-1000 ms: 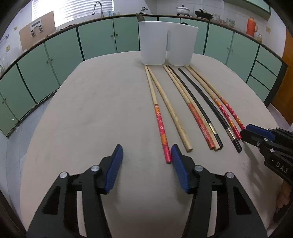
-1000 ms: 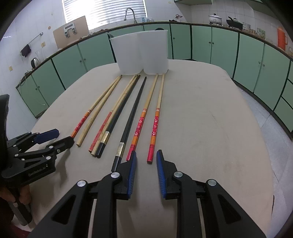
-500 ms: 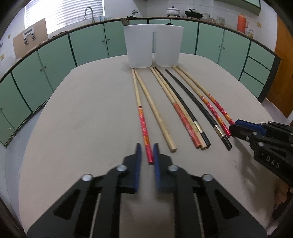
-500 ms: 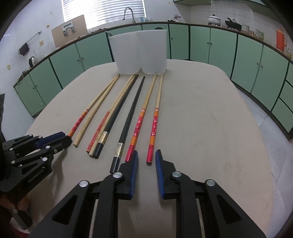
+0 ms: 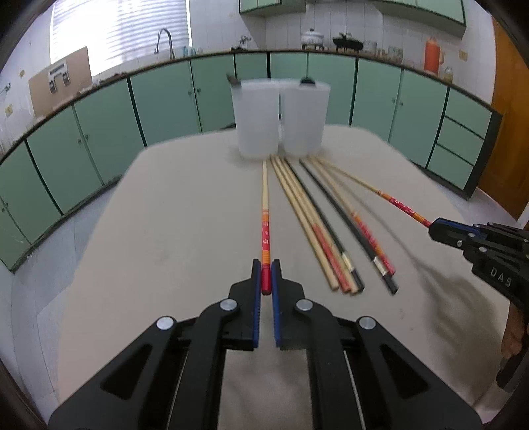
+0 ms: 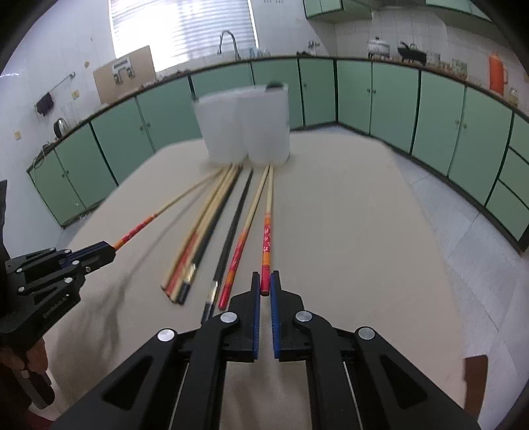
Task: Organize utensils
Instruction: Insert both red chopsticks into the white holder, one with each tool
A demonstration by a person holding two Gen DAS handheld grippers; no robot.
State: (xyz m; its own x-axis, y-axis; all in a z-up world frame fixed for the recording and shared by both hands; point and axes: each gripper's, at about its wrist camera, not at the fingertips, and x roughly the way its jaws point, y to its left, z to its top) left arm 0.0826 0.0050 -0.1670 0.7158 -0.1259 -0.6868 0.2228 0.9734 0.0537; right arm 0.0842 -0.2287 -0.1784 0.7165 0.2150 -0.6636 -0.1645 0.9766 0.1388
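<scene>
White letters "DAS" are showing on the black body of the right gripper [image 5: 433, 229], off to the right of the left wrist camera's own fingers. In the right wrist view, pale print is running along the left gripper [image 6: 109, 249] body, too blurred to read.

Green cabinets [image 5: 165, 96] with dark frames curve around the room beneath a dark-edged counter. A blinded window [image 5: 119, 29] glows brightly above a faucet [image 5: 163, 38]. White tiled walls [image 6: 340, 33] rise behind pots [image 5: 310, 35] and an orange flask [image 5: 433, 54]. A wooden door [image 5: 509, 139] stands at right. The floor [image 6: 463, 231] is pale tile, and the tabletop [image 5: 165, 231] is beige.
</scene>
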